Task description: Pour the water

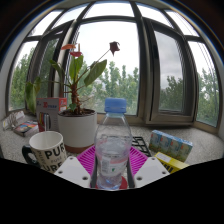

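- We see the gripper (112, 168) clamped on the clear plastic water bottle with a blue cap (113, 145), centre-bottom of the frame.
- We judge pouring comes next: carry it left, tilt over the white mug with dark lettering (45, 151).

Backlit window (110, 65) glare, fisheye edges

A clear plastic water bottle with a light blue screw cap (113, 145) is being held upright between the two fingers of the claw (112, 176), whose pink pads (90, 160) are being pressed against its sides. The cap is being kept on. A white ceramic mug with dark lettering (46, 150) is being seen standing upright on the worktop, just beside the bottle.
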Demonstrator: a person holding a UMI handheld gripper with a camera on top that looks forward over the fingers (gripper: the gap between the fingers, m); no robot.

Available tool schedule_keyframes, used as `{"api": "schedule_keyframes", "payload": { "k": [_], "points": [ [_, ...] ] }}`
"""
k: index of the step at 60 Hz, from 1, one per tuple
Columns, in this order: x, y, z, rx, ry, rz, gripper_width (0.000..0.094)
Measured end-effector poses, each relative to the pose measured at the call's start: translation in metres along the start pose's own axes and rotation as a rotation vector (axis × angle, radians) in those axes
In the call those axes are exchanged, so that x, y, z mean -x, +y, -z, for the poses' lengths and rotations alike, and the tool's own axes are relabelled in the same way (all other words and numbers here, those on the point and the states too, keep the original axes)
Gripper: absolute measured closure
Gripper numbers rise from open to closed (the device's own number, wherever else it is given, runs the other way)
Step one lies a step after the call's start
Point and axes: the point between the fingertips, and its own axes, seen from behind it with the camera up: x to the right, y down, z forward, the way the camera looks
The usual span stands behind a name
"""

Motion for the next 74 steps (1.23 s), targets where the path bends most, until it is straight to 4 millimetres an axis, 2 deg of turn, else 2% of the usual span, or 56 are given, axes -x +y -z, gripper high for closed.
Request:
{"api": "schedule_keyframes", "payload": {
  "k": [4,6,8,11,13,21,38,44,53,63,74],
  "points": [
    [-0.003,0.005,0.001,0.034,0.014,-0.002,0.0385],
    [-0.004,0.010,0.002,0.066,0.025,-0.006,0.0245],
    [-0.006,0.009,0.005,0.093,0.041,-0.014,0.0068],
    [-0.008,0.011,0.011,0.124,0.072,-0.023,0.0104],
    [-0.012,0.010,0.014,0.134,0.090,-0.023,0.0090],
    [-0.002,-0.002,0.055,0.162,0.122,-0.001,0.0080],
    [0.046,-0.027,0.182,0.171,0.162,0.014,0.0077],
    [0.063,-0.029,0.228,0.166,0.182,0.017,0.0078],
    [0.087,-0.027,0.284,0.162,0.222,0.008,0.0082],
    [0.101,-0.018,0.333,0.176,0.270,-0.010,0.0080],
    [0.106,-0.020,0.361,0.168,0.307,0.016,0.0080]
  ]
}}
